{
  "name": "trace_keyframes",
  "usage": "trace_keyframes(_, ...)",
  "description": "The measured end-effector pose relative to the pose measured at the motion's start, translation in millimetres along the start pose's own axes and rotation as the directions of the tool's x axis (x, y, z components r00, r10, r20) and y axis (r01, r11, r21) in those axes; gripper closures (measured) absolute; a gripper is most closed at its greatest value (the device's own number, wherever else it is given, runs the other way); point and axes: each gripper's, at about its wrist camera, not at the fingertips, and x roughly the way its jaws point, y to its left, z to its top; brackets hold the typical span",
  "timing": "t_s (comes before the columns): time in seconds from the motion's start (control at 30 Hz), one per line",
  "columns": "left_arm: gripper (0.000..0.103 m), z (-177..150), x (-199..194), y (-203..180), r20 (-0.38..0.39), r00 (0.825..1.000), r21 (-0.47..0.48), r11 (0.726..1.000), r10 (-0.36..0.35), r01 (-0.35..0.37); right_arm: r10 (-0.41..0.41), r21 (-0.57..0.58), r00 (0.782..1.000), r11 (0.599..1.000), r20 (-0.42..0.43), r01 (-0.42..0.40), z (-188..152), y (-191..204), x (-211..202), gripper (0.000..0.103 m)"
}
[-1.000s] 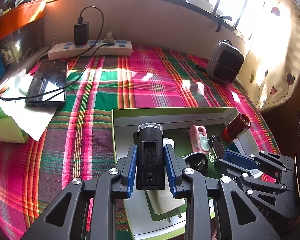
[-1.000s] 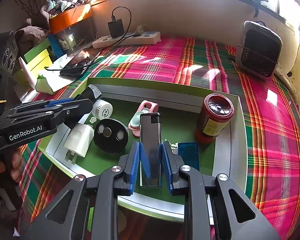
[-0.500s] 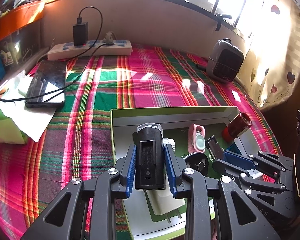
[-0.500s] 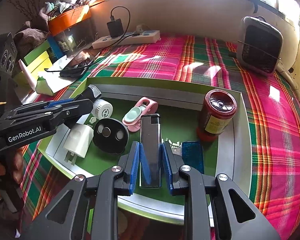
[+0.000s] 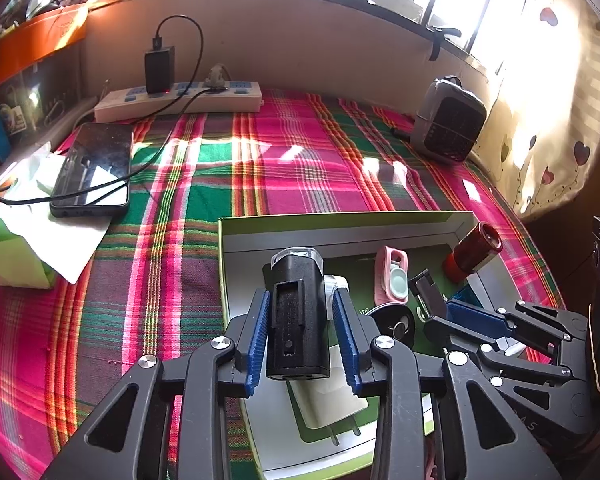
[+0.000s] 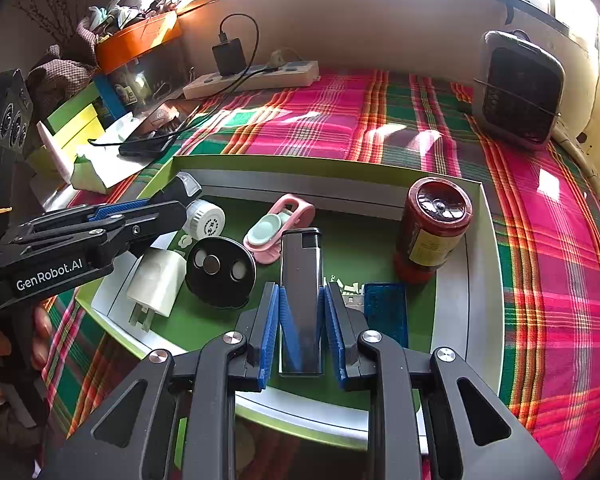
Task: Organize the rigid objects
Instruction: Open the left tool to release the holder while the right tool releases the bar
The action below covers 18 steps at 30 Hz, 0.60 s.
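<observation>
A green-rimmed tray [image 6: 478, 280] on the plaid cloth holds several small objects. My left gripper [image 5: 302, 300] has its pads slightly apart around a black block with a clear cap [image 5: 298, 312], over the tray's left end; it also shows in the right wrist view [image 6: 152, 210]. My right gripper [image 6: 302, 300] has its pads slightly apart around a dark lighter [image 6: 301, 296] over the tray's front; it also shows in the left wrist view [image 5: 448, 312]. In the tray lie a white charger plug [image 6: 156, 282], a black round disc [image 6: 220, 266], a pink clip [image 6: 280, 222], a red jar [image 6: 432, 232] and a blue card [image 6: 384, 312].
A phone [image 5: 94, 168] on charge lies on tissue at the left. A white power strip [image 5: 180, 100] runs along the back wall. A small grey heater [image 5: 450, 126] stands at the back right. Boxes [image 6: 80, 120] crowd the left edge.
Both grippers' jaws have opened slightly, so a gap shows beside the black block and beside the lighter. The pink clip has shifted a little in the tray.
</observation>
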Motion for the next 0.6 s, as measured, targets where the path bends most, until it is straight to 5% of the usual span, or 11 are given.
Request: trace_keyframes(0.6, 0.067, -5.5, -8.8, -6.0, 0.008, 1.0, 0.016, 1.0, 0.011, -0.011, -0.009, 0.009, 1.0, 1.0, 0.025, 0.009, -1.1, 1.2, -7.9, 0.079)
